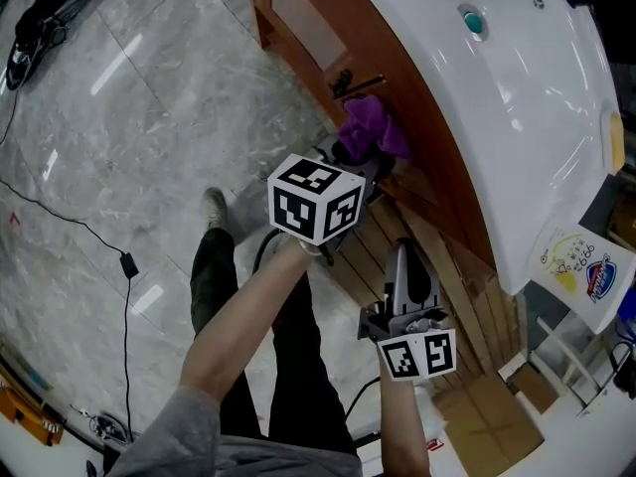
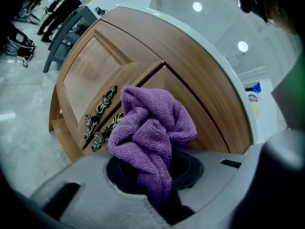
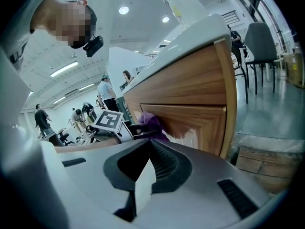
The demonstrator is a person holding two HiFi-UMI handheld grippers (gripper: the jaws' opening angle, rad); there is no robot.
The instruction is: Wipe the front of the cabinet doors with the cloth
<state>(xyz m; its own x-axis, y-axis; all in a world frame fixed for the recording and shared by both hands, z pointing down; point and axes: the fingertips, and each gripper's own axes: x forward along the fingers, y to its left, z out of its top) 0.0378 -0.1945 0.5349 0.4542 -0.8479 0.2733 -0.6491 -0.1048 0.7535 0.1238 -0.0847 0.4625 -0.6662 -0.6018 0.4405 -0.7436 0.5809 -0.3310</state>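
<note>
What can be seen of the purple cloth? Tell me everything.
The cloth is purple, fluffy terry-like fabric, crumpled into a loose bunch. Its lower tail is pinched in the left gripper. The bunch stands ahead of it, before the wooden door, beside ornate handles. Whether it touches the door cannot be told.

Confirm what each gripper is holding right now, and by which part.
The left gripper pinches the purple cloth by one trailing end, and the rest bunches out ahead of its jaws. The right gripper is shut and holds nothing.
</note>
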